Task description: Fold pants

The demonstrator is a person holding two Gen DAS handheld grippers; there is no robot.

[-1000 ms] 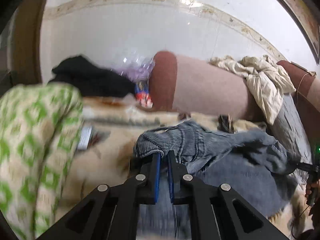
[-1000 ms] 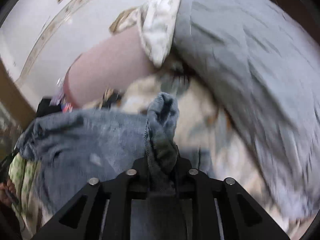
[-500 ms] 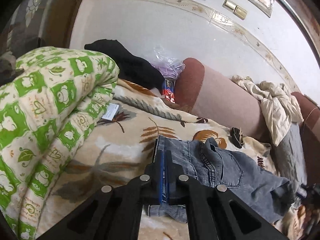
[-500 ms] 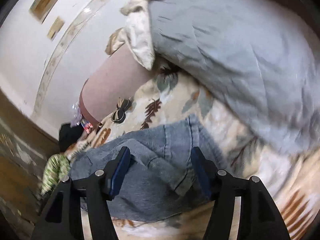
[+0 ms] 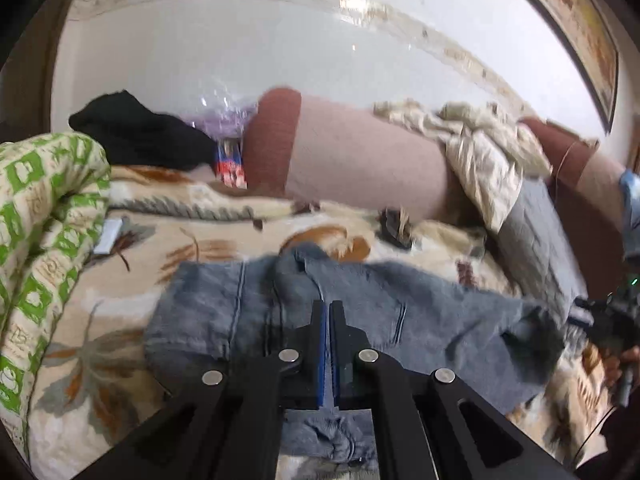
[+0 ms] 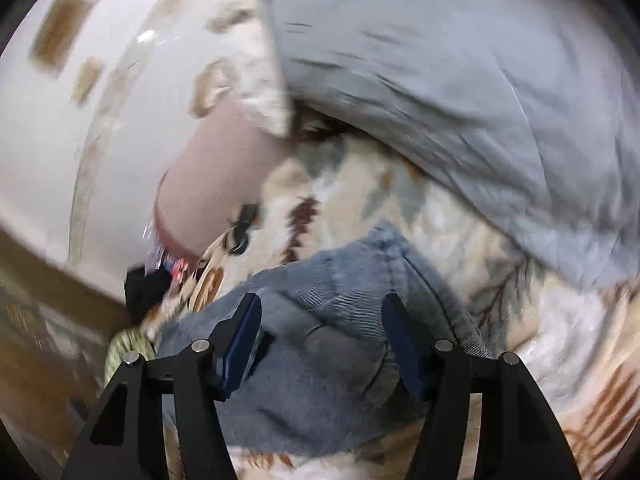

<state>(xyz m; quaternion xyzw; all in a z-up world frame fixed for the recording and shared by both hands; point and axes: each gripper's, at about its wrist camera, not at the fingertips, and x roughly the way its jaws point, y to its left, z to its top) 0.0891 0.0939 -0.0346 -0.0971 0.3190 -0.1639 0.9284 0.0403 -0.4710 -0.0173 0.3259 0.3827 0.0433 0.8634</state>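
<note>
Left wrist: pants (image 5: 420, 312) (no legible labels).

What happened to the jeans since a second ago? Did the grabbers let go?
The right gripper let go: a second ago it pinched a bunched fold of the jeans, now its jaws stand wide open over them. The jeans dropped from a lifted bunch to lying spread out on the leaf-print blanket. The left gripper stayed shut over the denim; whether it pinches cloth is unclear. The green quilt and bolster stayed put.
</note>
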